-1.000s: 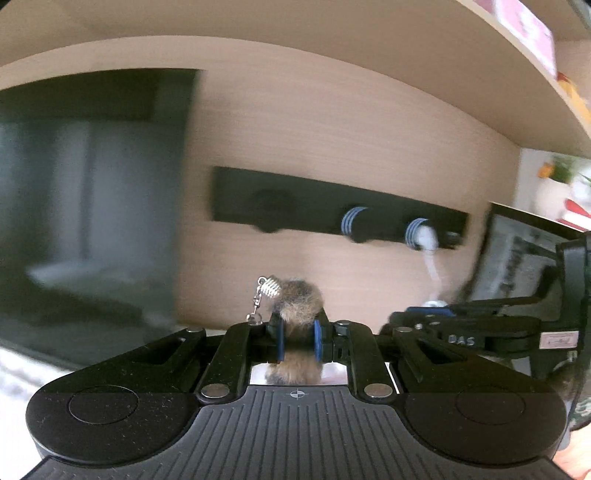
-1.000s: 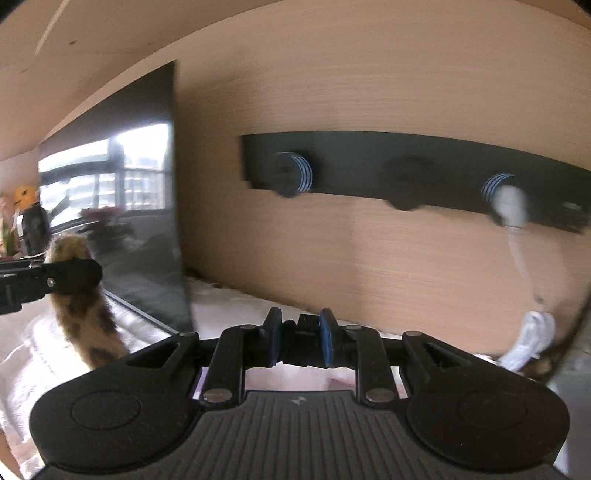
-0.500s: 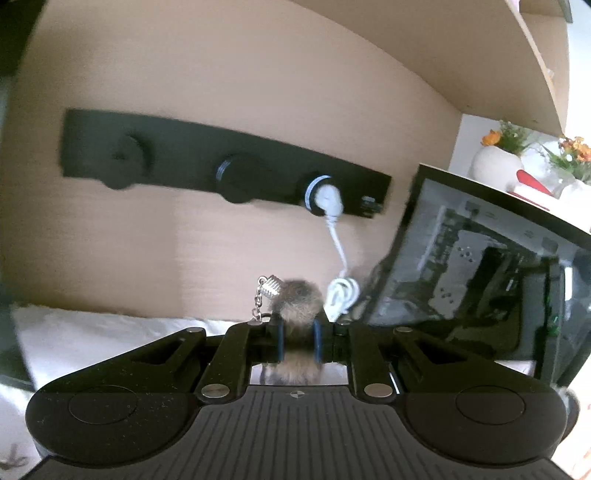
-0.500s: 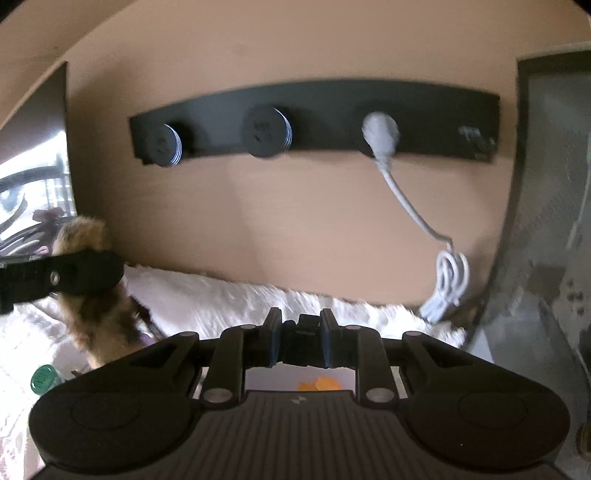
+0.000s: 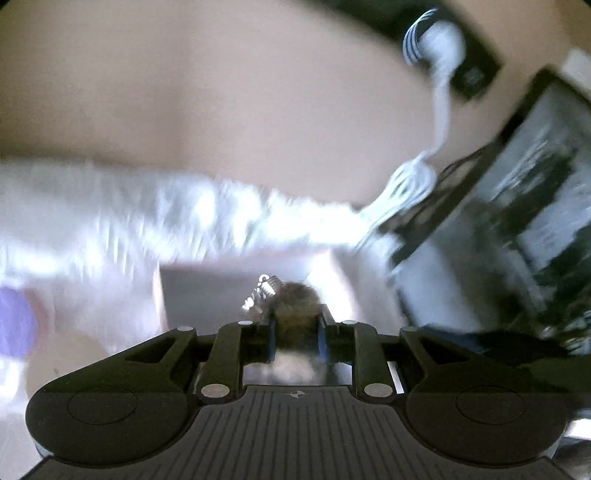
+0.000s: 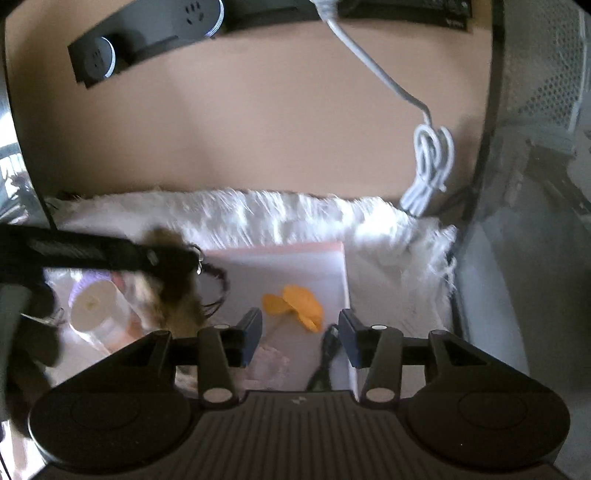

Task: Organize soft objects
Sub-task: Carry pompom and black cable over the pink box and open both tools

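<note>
My left gripper (image 5: 297,328) is shut on a brown furry tail keychain (image 5: 295,299) with a silver spring clasp (image 5: 264,291). The right wrist view shows the same gripper from the side, holding the fur (image 6: 173,288) over the left edge of a white box (image 6: 332,266). My right gripper (image 6: 300,336) is open and empty above the box, which holds an orange soft piece (image 6: 295,302) and a pale pink soft item (image 6: 269,365). The left wrist view is blurred.
The box stands on a white fluffy mat (image 6: 295,214) against a tan wall. A black socket strip (image 6: 155,33) with a white plug and coiled cable (image 6: 430,166) is above. A computer case (image 6: 535,184) stands right. A clear jar (image 6: 96,310) with a purple cap lies left.
Both grippers have tilted down from the wall toward the mat and box. My right gripper has opened. The left still holds the furry keychain.
</note>
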`<state>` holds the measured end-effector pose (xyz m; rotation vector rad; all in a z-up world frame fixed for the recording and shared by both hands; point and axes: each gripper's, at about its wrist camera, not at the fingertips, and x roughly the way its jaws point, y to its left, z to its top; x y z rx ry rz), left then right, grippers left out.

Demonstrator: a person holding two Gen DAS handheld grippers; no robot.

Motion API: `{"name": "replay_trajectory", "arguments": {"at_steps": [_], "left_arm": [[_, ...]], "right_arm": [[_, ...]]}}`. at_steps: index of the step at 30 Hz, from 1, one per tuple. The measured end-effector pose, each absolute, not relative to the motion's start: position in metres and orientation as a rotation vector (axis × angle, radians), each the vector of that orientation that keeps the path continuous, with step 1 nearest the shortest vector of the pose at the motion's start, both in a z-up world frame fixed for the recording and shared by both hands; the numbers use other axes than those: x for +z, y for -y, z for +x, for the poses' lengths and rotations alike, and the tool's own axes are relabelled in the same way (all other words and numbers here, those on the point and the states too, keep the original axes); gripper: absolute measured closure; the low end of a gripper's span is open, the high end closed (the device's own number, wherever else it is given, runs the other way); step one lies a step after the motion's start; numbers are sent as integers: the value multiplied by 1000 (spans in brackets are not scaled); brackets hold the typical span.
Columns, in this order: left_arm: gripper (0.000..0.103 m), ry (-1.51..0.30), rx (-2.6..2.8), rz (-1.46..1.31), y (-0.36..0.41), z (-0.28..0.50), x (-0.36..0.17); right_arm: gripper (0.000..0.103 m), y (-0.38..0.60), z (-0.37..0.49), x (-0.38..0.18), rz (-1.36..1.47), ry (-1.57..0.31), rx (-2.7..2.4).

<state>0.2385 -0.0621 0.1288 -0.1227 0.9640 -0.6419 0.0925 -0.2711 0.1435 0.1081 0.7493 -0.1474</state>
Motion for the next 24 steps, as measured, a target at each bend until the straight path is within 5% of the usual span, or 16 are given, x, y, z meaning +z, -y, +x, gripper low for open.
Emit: {"name": "replay_trajectory", "arguments": {"at_steps": [6,13,18,24], "left_arm": [[78,-960,-749,-86,61,237,116],[72,-641,-960,-76,60,205,137],[74,-877,-771,114,83,212,104],[74,-973,-731,-27,60,220,79]], "right_arm": [[51,273,87,149,99,-727,-186],[50,265,84,166,73,-654,-274],[46,263,82,173,61,-648,-283],[46,255,86,167,62,-657,-271]]}}
